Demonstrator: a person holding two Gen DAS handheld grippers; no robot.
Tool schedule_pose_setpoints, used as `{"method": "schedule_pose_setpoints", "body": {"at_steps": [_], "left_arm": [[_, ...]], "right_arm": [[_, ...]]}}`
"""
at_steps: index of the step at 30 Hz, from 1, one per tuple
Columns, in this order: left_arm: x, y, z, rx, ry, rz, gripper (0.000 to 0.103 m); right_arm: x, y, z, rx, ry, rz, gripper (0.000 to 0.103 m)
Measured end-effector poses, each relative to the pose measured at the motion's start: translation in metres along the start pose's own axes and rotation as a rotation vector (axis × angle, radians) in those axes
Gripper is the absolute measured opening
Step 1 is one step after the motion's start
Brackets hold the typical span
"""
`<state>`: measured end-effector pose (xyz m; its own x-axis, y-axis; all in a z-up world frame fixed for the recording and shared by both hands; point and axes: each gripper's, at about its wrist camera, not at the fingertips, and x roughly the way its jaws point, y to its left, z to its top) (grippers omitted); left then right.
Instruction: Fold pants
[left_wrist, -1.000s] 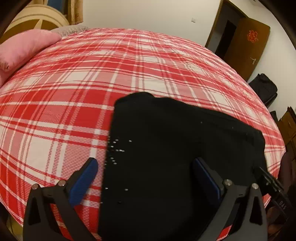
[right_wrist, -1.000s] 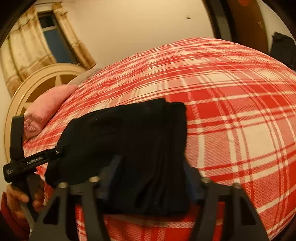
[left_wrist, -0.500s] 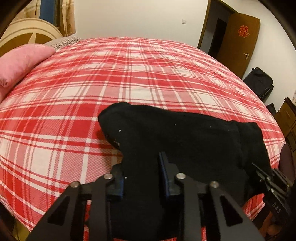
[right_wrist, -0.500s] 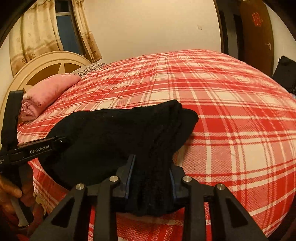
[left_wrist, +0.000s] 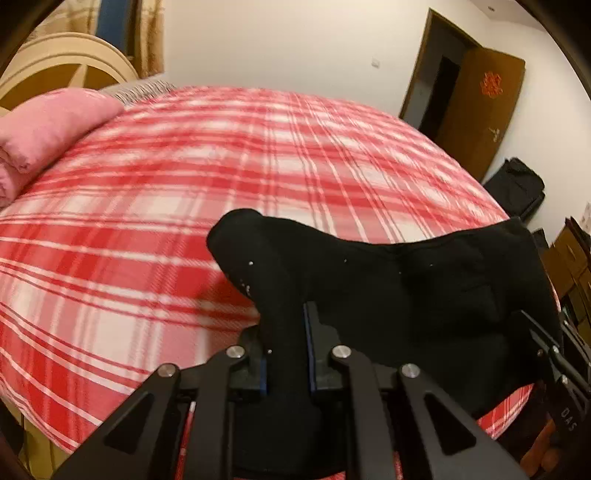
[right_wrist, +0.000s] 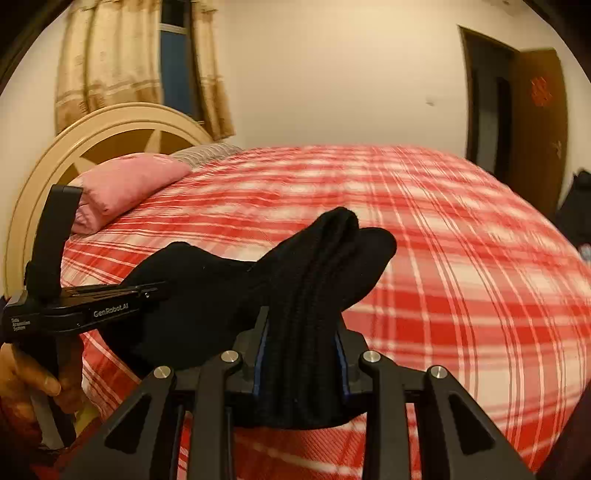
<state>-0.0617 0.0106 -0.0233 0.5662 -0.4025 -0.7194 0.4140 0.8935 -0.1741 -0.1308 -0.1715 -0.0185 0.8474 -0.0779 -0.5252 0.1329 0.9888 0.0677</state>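
The black knit pants (left_wrist: 388, 295) lay at the near edge of the bed with the red-and-white plaid cover (left_wrist: 184, 206), already bunched into a compact, several-layered bundle rather than spread at full length, so some folding seemed to be behind them. The left tongs (left_wrist: 286, 343) had just been closing and were now clenched on the bundle's left near edge, with dark cloth pinched between the blue pads. The right tongs (right_wrist: 301, 347) had also drawn in and gripped a thick ribbed stack of layers at the right near edge. Between the two grips the fabric hung in a shallow sag, and its far corners stood up off the cover, so the near edge looked lifted while the rest of the cloth seemed to rest on the bed. By my reading, another fold was only beginning: the held edge had yet to be carried over and laid down, then flattened. A pink pillow (right_wrist: 125, 188) lay well apart, near the cream headboard (right_wrist: 92, 133).
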Motion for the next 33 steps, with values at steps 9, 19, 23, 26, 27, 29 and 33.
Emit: {"method": "schedule_pose_setpoints", "body": {"at_steps": [9, 19, 23, 26, 27, 29, 33], "left_arm": [[-0.013, 0.05, 0.019, -0.099, -0.05, 0.075, 0.015], [-0.013, 0.106, 0.04, -0.161, -0.095, 0.227, 0.015], [-0.012, 0.132, 0.054, -0.174, -0.125, 0.307, 0.015], [-0.013, 0.152, 0.068, -0.188, -0.155, 0.367, 0.015], [-0.012, 0.158, 0.074, -0.189, -0.165, 0.388, 0.015], [-0.01, 0.17, 0.083, -0.182, -0.181, 0.434, 0.015], [0.015, 0.189, 0.093, -0.141, -0.174, 0.526, 0.015]], "right_arm": [[0.023, 0.036, 0.037, -0.078, -0.026, 0.093, 0.03], [0.082, 0.084, 0.081, -0.173, -0.033, 0.197, 0.03], [0.111, 0.114, 0.101, -0.207, -0.055, 0.238, 0.03], [0.133, 0.137, 0.113, -0.231, -0.078, 0.261, 0.03], [0.14, 0.142, 0.117, -0.235, -0.083, 0.268, 0.03], [0.159, 0.154, 0.124, -0.242, -0.086, 0.282, 0.03], [0.202, 0.173, 0.127, -0.254, -0.047, 0.276, 0.03]]}}
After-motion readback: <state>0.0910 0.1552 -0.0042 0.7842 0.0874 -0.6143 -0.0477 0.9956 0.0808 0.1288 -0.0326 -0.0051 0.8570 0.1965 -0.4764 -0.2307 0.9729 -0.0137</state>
